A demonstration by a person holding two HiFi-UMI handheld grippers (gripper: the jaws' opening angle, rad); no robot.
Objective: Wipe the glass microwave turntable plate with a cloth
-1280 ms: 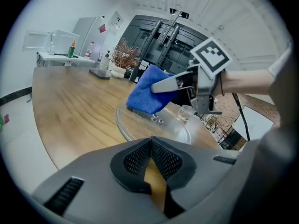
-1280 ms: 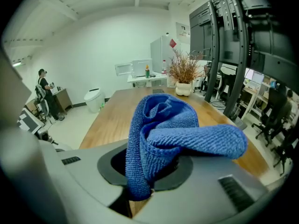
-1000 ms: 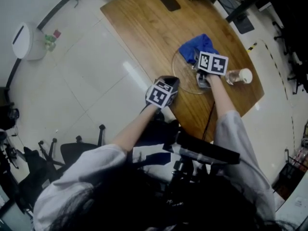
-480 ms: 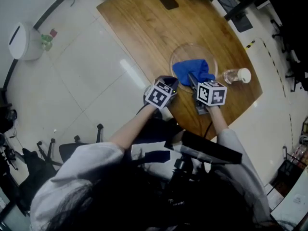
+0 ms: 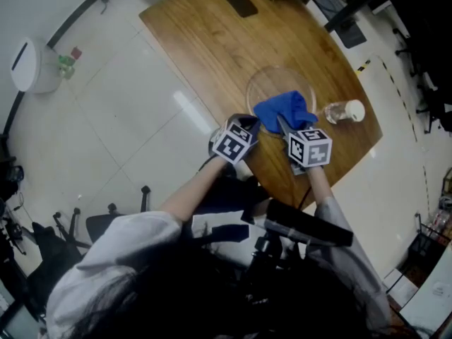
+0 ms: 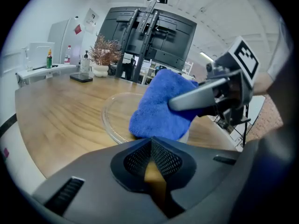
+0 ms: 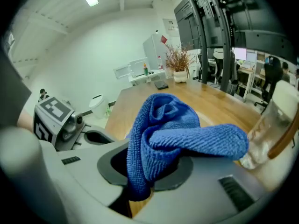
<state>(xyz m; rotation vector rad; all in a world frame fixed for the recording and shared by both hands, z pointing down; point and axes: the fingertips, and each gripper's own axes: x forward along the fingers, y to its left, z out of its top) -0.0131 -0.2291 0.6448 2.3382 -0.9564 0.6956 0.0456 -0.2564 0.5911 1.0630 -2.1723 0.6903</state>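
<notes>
The clear glass turntable plate (image 5: 277,78) lies on the wooden table (image 5: 212,41), towards its near end. A blue cloth (image 5: 284,109) rests on the plate's near part, bunched up. My right gripper (image 5: 284,123) is shut on the cloth (image 7: 173,134), which bulges out of the jaws. My left gripper (image 5: 246,123) sits at the table's edge, just left of the plate and short of its rim (image 6: 112,125). Its jaws are shut with nothing between them. In the left gripper view the right gripper (image 6: 219,90) holds the cloth (image 6: 161,108) over the plate.
A clear plastic bottle (image 5: 344,111) lies right of the plate, close to the right gripper (image 7: 275,125). A dark phone (image 5: 240,2) and a dried plant in a pot (image 6: 103,57) are at the table's far end. A white bin (image 5: 32,62) and office chairs (image 5: 106,217) stand on the floor.
My right gripper has drawn the cloth from the plate's far side back across it to the near part, towards me. The left gripper has hardly moved.
</notes>
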